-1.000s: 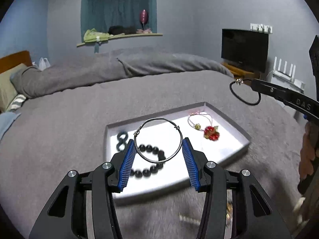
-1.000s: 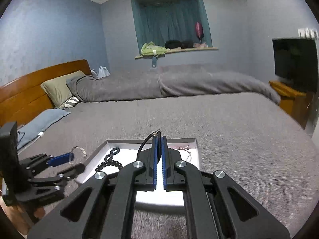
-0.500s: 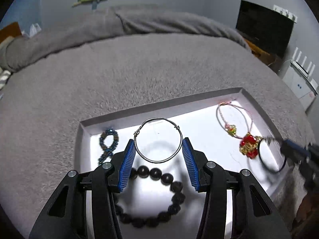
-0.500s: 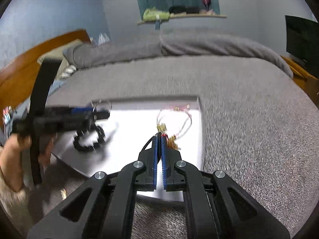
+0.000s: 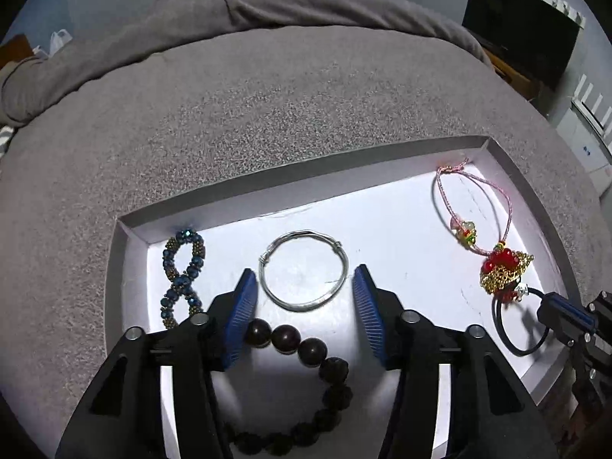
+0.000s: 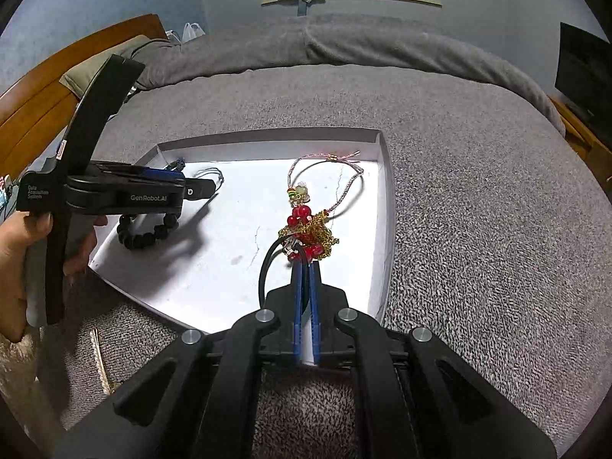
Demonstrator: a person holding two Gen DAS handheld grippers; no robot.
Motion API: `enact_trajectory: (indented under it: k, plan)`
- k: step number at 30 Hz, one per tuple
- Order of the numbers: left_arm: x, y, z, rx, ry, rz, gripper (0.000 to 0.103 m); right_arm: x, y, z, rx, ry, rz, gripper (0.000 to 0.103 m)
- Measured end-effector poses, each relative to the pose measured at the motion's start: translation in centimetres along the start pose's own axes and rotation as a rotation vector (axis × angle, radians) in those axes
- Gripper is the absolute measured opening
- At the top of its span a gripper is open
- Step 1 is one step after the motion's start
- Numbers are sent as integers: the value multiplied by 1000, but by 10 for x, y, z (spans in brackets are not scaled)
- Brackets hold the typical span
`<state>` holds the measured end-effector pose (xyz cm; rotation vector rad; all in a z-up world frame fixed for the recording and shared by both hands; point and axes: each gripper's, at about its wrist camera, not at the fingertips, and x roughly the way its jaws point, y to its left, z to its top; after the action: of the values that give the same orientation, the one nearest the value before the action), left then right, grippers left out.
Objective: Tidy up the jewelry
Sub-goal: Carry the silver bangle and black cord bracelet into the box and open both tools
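A white tray (image 5: 386, 166) lies on the grey bed. My left gripper (image 5: 302, 287) is open, and a silver wire bangle (image 5: 304, 267) lies on the tray floor between its fingers, free of the pads. My right gripper (image 6: 305, 267) is shut on a black hair tie (image 6: 267, 264) low over the tray's near right part; the tie also shows in the left wrist view (image 5: 512, 329). A red and gold bead charm on a pink cord (image 6: 306, 225) lies just ahead of it.
A blue beaded bracelet (image 5: 183, 267) lies twisted at the tray's left. A dark wooden bead bracelet (image 5: 302, 375) lies under the left gripper. A pearl hair clip (image 6: 100, 359) lies on the blanket outside the tray. A TV (image 5: 524, 30) stands at far right.
Both grippers came down to the tray. The left gripper let go of the silver bangle, which now lies on the tray floor. The right gripper brought the hair tie down beside the red charm.
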<state>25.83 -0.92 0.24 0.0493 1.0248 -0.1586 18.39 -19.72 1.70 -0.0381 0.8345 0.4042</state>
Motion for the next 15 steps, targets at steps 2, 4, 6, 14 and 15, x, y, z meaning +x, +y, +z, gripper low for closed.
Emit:
enact_trajectory:
  k: [2, 4, 6, 14, 15]
  plan:
    - [-3, 1, 0, 0, -17, 11, 58, -1, -1, 0, 7, -5, 0, 5]
    - [-11, -1, -2, 9, -67, 24, 62, -2, -3, 1, 16, -14, -3, 9]
    - [-21, -4, -5, 19, -103, 22, 65, -6, -5, 1, 27, -30, -4, 29]
    - [-73, -11, -25, 33, -227, 45, 78, -24, -5, 2, 35, -112, -8, 51]
    - [-81, -11, -31, 32, -241, 48, 79, -26, -5, 3, 35, -120, -9, 57]
